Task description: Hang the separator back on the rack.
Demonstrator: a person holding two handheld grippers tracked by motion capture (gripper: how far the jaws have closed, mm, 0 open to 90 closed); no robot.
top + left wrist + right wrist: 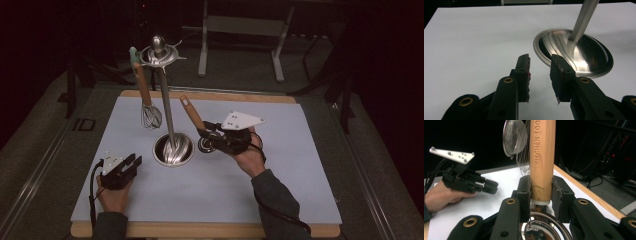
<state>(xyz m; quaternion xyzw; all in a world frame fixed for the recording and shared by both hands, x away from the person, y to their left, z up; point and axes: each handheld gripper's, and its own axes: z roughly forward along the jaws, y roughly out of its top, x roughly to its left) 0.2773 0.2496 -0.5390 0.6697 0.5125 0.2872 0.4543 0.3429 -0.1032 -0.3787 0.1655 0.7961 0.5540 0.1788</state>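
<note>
- Presently, the right gripper [210, 134] clamps its two black jaws on the round wooden handle [542, 157] of a utensil [200, 127]; the handle is smooth, pale brown and stamped with lettering, with a white collar at its lower end; in the high view it slants up and to the left above the pale sheet, just right of the stand's base.
- The utensil's head [541, 226] is shiny metal and round; its exact form cannot be told.
- The left gripper [131, 164] rests on the sheet near the base, its jaws standing wide with nothing between them; the pads [524, 72] are black and ridged.
- One stand [166, 107]: a polished steel pole rising from a round, dished steel base [584, 53], topped by a ring of hooks and a knob.
- One whisk [146, 97] hangs from the ring; wooden handle, thin wire loops.
- One table [210, 230]: wooden edge, covered by a smooth, matt, pale sheet [280, 165].
- Count: two grippers, two hanging-type utensils, one stand.
</note>
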